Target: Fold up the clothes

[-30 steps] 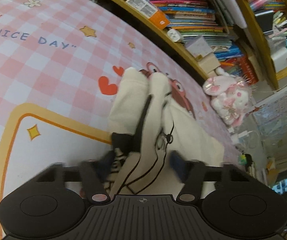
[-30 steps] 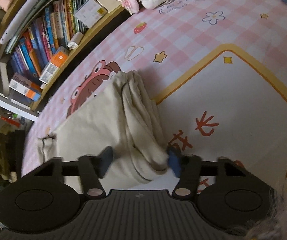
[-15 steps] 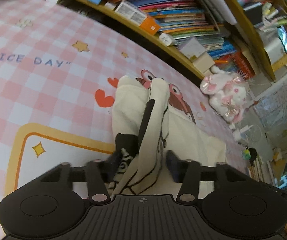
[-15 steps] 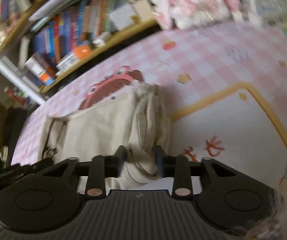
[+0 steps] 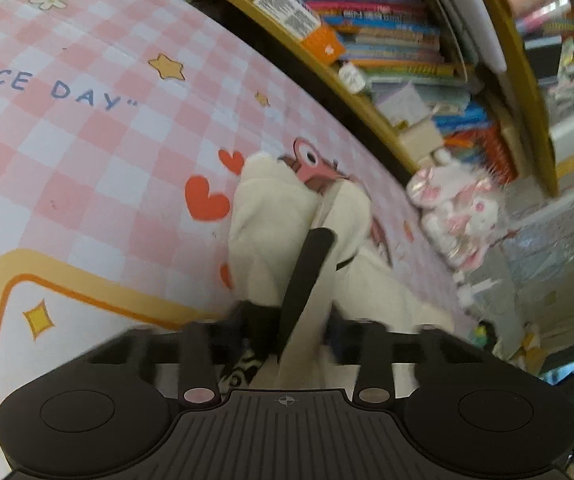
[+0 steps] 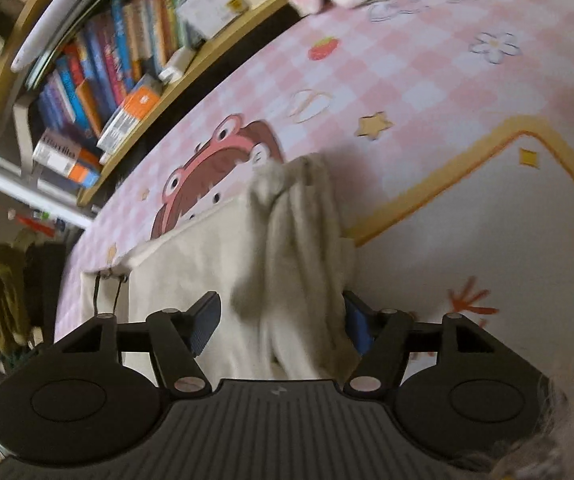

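We see a cream-coloured garment point(image 5: 271, 216) lying on a pink-and-white checked play mat point(image 5: 67, 152), close to the mat's far edge, with a bookshelf point(image 5: 367, 40) just behind it. Part of it lies flat over a cartoon face with a frog hat point(image 6: 215, 160) printed on the mat, and part is bunched into a raised fold.

In the left wrist view, our left tongs point(image 5: 291, 328) are closing on a gathered fold of the garment, which carries a dark strip point(image 5: 307, 276) running up between the jaws; the fabric fills the gap and the pads seem to press on it, though blur hides the contact. In the right wrist view, our right tongs point(image 6: 279, 320) stand partly apart around the bunched grey-cream fold point(image 6: 291, 248); the right pad touches the cloth, the left pad stands clear of it, so nothing is clamped.

The mat reads "ICE DAY”" point(image 5: 55, 88) in blue letters, cut off at the frame edge, beside yellow stars and red hearts point(image 5: 207, 200). A pink-and-white plush rabbit point(image 5: 459, 208) sits at the mat's edge. Book spines on the shelf are too blurred to read, and so is a white-labelled box point(image 5: 287, 12).
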